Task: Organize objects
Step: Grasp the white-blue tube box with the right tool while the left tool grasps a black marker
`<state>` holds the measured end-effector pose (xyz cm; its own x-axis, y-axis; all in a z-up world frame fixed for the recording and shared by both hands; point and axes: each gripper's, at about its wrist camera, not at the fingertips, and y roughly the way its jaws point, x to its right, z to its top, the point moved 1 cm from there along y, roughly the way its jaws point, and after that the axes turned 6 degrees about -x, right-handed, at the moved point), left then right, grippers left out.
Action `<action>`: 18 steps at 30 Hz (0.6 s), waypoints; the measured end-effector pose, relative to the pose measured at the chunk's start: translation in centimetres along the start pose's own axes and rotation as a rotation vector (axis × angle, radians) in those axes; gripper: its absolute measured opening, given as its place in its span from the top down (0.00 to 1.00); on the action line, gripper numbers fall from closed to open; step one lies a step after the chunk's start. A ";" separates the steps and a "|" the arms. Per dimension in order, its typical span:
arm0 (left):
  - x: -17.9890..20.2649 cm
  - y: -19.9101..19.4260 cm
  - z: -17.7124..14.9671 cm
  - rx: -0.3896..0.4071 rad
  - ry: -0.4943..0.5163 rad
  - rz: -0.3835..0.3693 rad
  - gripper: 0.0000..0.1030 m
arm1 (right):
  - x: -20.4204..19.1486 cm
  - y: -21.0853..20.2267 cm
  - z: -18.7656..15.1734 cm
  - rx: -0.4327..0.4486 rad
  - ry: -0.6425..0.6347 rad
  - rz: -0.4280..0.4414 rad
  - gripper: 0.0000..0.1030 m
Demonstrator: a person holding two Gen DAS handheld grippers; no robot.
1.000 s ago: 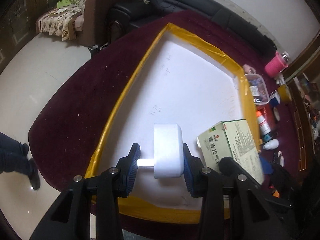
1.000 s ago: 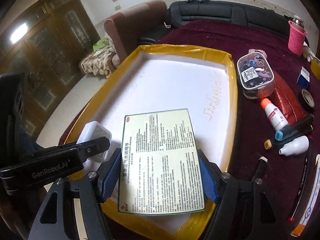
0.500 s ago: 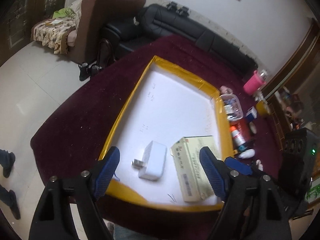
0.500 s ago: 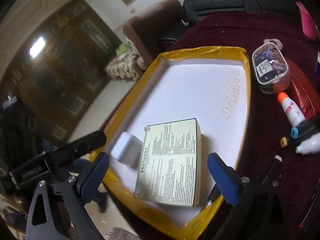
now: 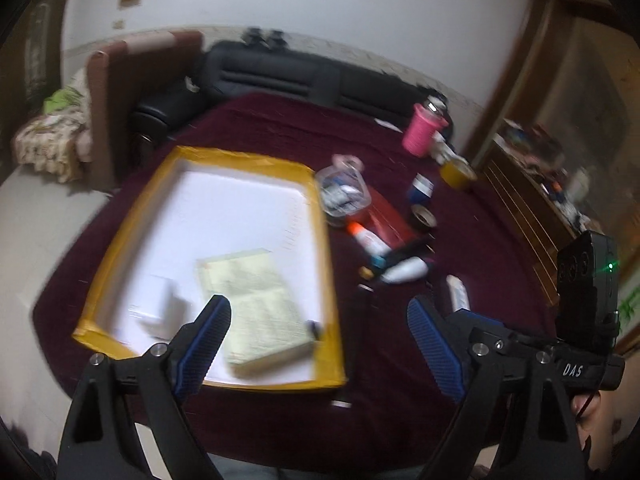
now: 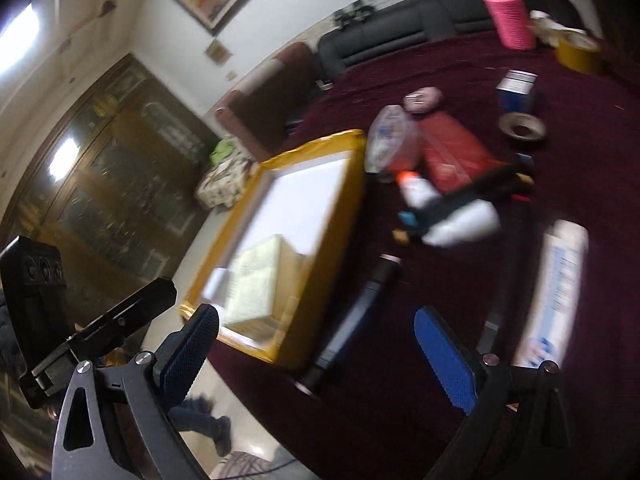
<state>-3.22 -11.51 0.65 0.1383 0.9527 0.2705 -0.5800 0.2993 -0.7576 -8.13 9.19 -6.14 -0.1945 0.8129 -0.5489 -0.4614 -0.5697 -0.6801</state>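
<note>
A yellow-rimmed white tray (image 5: 320, 208) lies on the dark red tablecloth and also shows in the right wrist view (image 6: 352, 184). In it lie a pale green box (image 5: 256, 300) (image 6: 256, 284) and a white charger (image 5: 164, 308). My left gripper (image 5: 316, 344) is open and empty, raised above the tray's near right corner. My right gripper (image 6: 316, 352) is open and empty, raised above a black pen-like object (image 6: 352, 320) beside the tray.
Right of the tray lie a clear container (image 5: 344, 196), a red packet (image 5: 388, 224), a white bottle with an orange cap (image 5: 368, 238), markers, tape rolls (image 5: 424, 216), a blue box (image 5: 420, 190) and a pink cup (image 5: 420, 130). A white tube (image 6: 556, 288) lies at the right.
Both grippers let go, the left of the charger and the right of the green box, opened wide and pulled back and up. Both views have swung to the right.
</note>
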 end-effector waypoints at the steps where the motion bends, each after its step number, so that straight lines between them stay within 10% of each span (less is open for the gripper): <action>1: 0.7 0.6 0.0 -0.017 0.009 -0.008 0.13 | 0.9 -1.0 -0.5 0.010 0.009 -0.015 0.02; 18: 3.7 2.4 -2.5 -0.067 0.033 -0.050 0.13 | 4.8 -4.3 -3.8 0.022 0.097 -0.130 0.02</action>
<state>-2.06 -7.15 -1.65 0.1925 0.9373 0.2906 -0.5169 0.3486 -0.7819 -3.77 15.11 -7.70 -0.0481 0.8635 -0.5021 -0.4965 -0.4569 -0.7381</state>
